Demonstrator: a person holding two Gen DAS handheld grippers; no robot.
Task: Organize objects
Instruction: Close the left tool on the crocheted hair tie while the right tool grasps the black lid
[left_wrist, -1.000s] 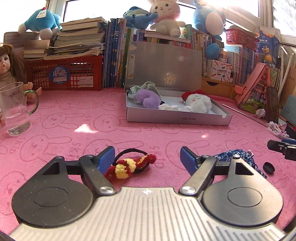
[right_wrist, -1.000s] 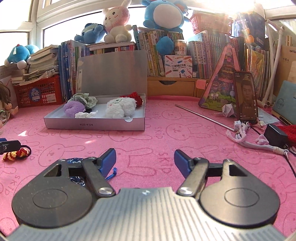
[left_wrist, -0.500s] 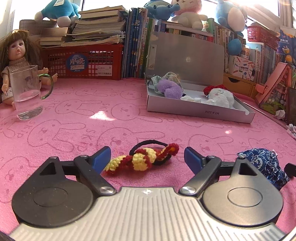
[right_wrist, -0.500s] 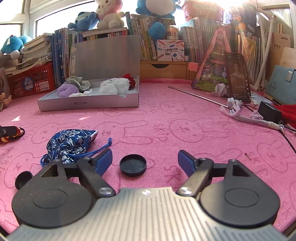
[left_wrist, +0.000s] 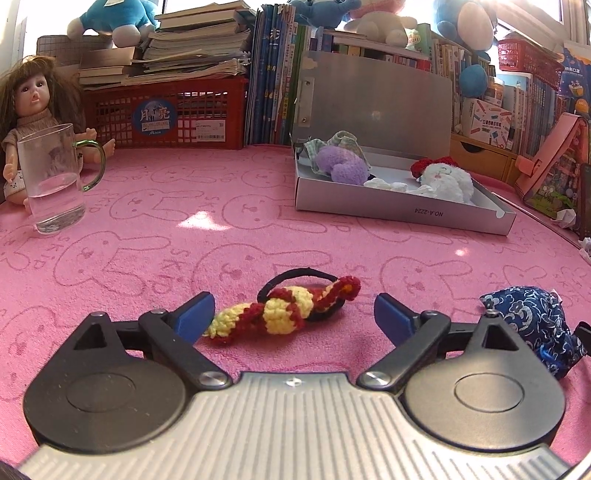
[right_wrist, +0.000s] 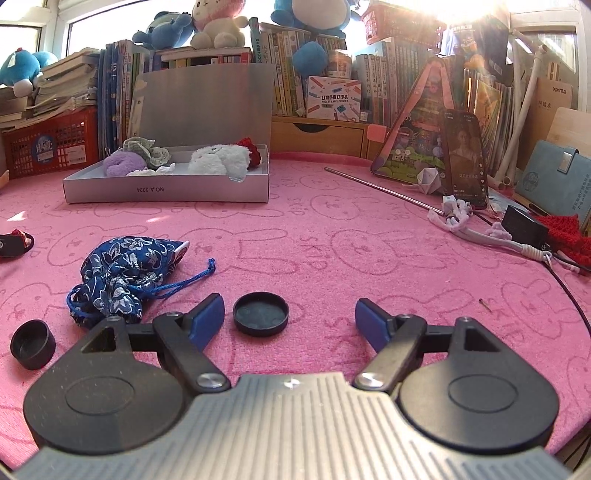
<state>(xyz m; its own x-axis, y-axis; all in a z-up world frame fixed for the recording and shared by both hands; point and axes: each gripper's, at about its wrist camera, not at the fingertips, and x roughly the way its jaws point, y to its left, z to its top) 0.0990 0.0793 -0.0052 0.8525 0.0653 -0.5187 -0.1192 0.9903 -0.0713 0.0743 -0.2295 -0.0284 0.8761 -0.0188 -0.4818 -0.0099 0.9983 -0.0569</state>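
Pink bunny-print tabletop (left_wrist: 155, 236) fills my view. My left tool (left_wrist: 294, 314) gapes apart around the crocheted hair tie (left_wrist: 284, 308), the silver box (left_wrist: 402, 210) at 1 o'clock. My right tool (right_wrist: 290, 319) (also spread) flanks a black lid (right_wrist: 260, 313); blue pouch (right_wrist: 125, 273) at 10 o'clock.

- You are in a home, most likely a child's room or study corner.
- You face a pink bunny-print cloth (left_wrist: 155, 236) covering the table.
- Books (right_wrist: 291, 74) crowd the windowsill, with plush toys (right_wrist: 207, 22) on top.
- A doll (left_wrist: 33, 107) sits beside a glass mug (left_wrist: 55, 177).
- A red basket (left_wrist: 166, 114) holds more books.
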